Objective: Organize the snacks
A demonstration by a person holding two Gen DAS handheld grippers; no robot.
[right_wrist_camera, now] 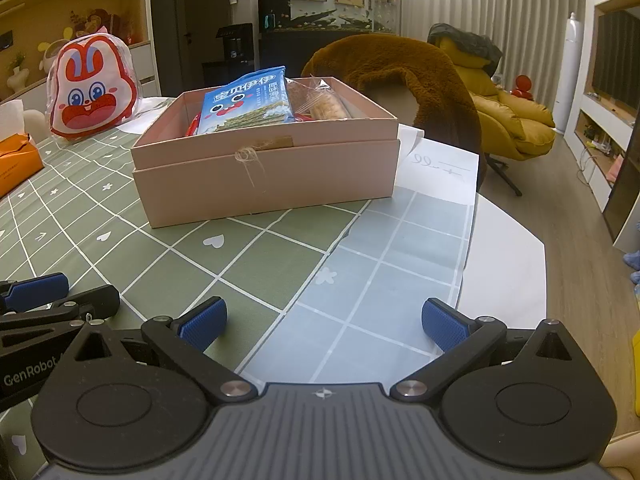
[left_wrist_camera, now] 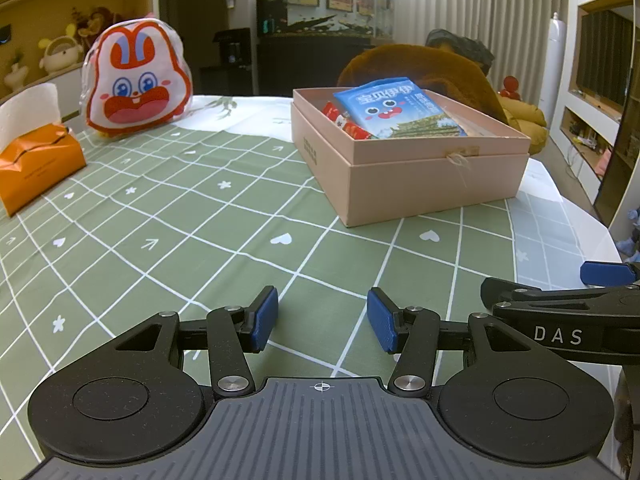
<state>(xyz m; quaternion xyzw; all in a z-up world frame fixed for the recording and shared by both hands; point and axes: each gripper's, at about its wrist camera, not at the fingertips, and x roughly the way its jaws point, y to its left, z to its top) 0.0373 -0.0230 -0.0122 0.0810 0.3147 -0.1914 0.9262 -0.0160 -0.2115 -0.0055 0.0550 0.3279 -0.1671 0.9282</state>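
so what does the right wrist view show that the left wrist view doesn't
Only the right wrist view shows the clear-wrapped pastry in the pink box and the whole yellow armchair. Only the left wrist view shows the full orange tissue pack. Both show the blue snack bag, the rabbit pouch and both open hand-held grippers.

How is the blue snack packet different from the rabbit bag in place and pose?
The blue snack packet lies tilted inside the pink box; the rabbit bag stands upright on the tablecloth, apart from the box. The packet is rectangular; the bag is rabbit-shaped, red and white. Both show a cartoon face.
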